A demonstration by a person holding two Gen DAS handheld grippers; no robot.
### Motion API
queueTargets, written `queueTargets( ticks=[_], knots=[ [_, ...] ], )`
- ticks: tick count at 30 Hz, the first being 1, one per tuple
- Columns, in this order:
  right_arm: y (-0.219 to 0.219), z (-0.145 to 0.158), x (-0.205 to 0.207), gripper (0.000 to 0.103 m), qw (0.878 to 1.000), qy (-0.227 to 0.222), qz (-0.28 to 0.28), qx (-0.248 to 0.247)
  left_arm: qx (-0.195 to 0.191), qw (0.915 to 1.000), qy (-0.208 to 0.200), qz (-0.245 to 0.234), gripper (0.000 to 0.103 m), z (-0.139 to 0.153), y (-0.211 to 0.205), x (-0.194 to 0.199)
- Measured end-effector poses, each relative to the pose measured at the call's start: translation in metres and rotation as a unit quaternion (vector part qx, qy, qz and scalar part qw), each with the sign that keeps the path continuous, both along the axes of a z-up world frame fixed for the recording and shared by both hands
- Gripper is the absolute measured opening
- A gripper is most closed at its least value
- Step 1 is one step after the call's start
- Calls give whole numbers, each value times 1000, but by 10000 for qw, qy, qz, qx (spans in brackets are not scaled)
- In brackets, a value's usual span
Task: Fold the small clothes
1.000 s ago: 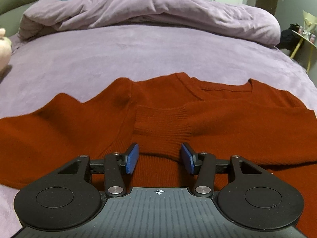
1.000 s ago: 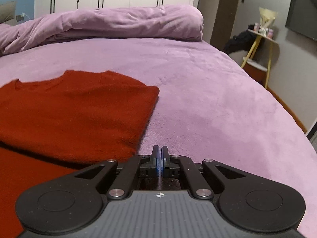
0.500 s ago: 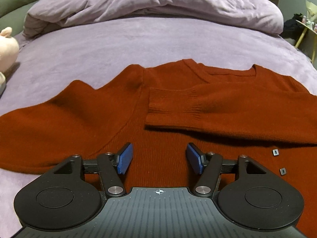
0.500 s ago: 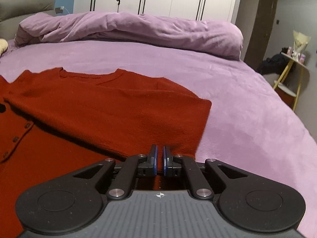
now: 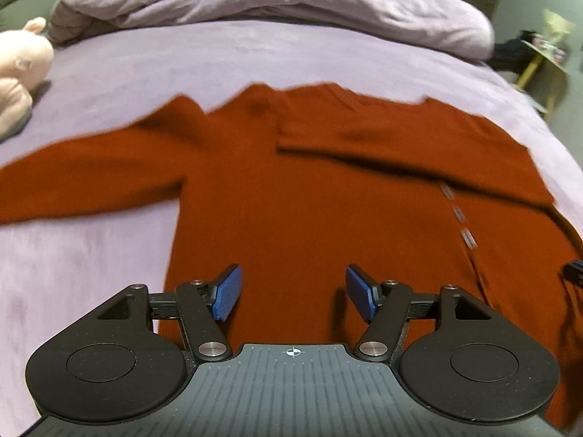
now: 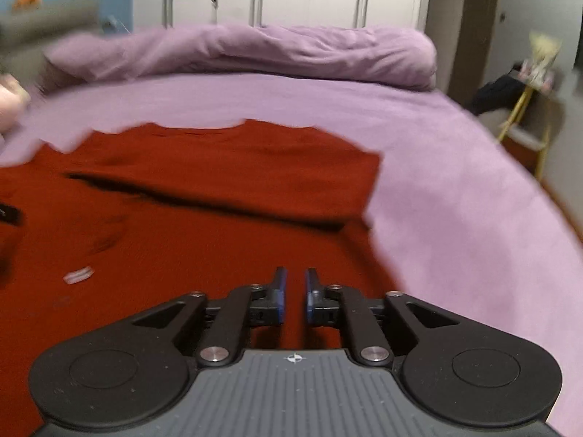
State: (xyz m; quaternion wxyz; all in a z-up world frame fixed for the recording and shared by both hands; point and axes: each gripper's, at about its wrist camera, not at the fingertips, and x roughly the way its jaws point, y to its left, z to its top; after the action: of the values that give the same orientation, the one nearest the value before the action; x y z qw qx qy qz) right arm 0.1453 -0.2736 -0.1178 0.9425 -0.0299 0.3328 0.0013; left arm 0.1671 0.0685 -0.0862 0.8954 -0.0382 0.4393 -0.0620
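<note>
A rust-red knitted cardigan [image 5: 309, 200] lies flat on the purple bed. Its right sleeve [image 5: 400, 145] is folded across the chest; its left sleeve [image 5: 91, 174] stretches out to the left. A row of small buttons [image 5: 459, 215] runs down the front. My left gripper [image 5: 293, 293] is open and empty above the lower body of the cardigan. My right gripper [image 6: 293, 295] hovers over the cardigan [image 6: 218, 200] near its right edge, jaws slightly apart, holding nothing. The folded sleeve [image 6: 255, 167] shows ahead of it.
The purple bed sheet [image 5: 218, 62] spreads all around, with a bunched purple duvet [image 5: 291, 3] at the far end. A pink plush toy [image 5: 18, 69] sits at the far left. A yellow-legged side table [image 6: 528, 102] stands off the bed to the right.
Both grippers have pulled back and up from the cardigan. The left one let go of the sleeve cuff and opened wider. The right one has opened slightly.
</note>
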Motion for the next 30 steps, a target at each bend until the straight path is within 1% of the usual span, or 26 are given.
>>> queueTargets(
  ticks=[1,3,4,5,6,9,11,12,13,14,15,17,18,20,21,22,25,28,29,30],
  knots=[
    [-1,-3,-12,21,10000,49,-3,31,28,10000,53,-26,70,-3,0,-11],
    [-5,-14,-36,22,9998,157,-123,-83,113,9997,195,-22,72,-12,3,-32],
    [-11,-17,-47,22,9997,98,-211,-85,121,9998,128,-10,74,-15,7,-43],
    [-15,-17,-53,22,9996,65,-288,-51,107,9999,80,33,77,-14,11,-50],
    [-19,-15,-59,22,9992,63,-396,-59,55,9999,102,101,78,-14,17,-56],
    [-23,-9,-62,22,9969,174,-706,-296,-328,9982,37,495,75,-7,47,-65],
    [-23,-5,-62,24,9965,208,-768,-248,-601,9942,-46,887,75,0,75,-59],
    [-21,-4,-64,25,9965,214,-781,-186,-794,9904,-68,1131,75,2,90,-55],
    [-18,-4,-64,25,9965,238,-796,-132,-1079,9839,-119,1421,76,3,110,-50],
    [-15,-4,-63,25,9965,260,-788,-106,-1353,9765,-171,1671,76,3,129,-43],
    [-15,-3,-63,25,9966,268,-770,-78,-1594,9670,-212,1977,76,1,149,-36],
    [-7,-3,-63,25,9971,293,-698,-15,-1937,9478,-260,2518,76,-6,186,-20],
    [-4,-3,-62,25,9974,315,-644,21,-2033,9387,-222,2775,74,-11,203,-11],
    [2,-2,-57,25,9977,391,-553,52,-2216,9129,-167,3423,71,-22,240,4],
    [4,-2,-55,25,9976,424,-550,56,-2344,9022,-225,3615,68,-26,254,10],
    [5,-2,-53,25,9973,458,-569,74,-2473,8886,-281,3853,67,-30,269,15],
    [5,0,-47,25,9959,568,-675,176,-2981,8534,-444,4254,60,-44,305,24],
    [5,1,-41,25,9945,675,-761,235,-3389,8215,-572,4549,46,-57,331,31],
    [7,1,-39,25,9941,703,-785,243,-3550,8088,-596,4651,35,-63,338,32],
    [7,1,-37,25,9940,724,-789,245,-3720,7956,-612,4743,21,-69,345,33]
  ],
)
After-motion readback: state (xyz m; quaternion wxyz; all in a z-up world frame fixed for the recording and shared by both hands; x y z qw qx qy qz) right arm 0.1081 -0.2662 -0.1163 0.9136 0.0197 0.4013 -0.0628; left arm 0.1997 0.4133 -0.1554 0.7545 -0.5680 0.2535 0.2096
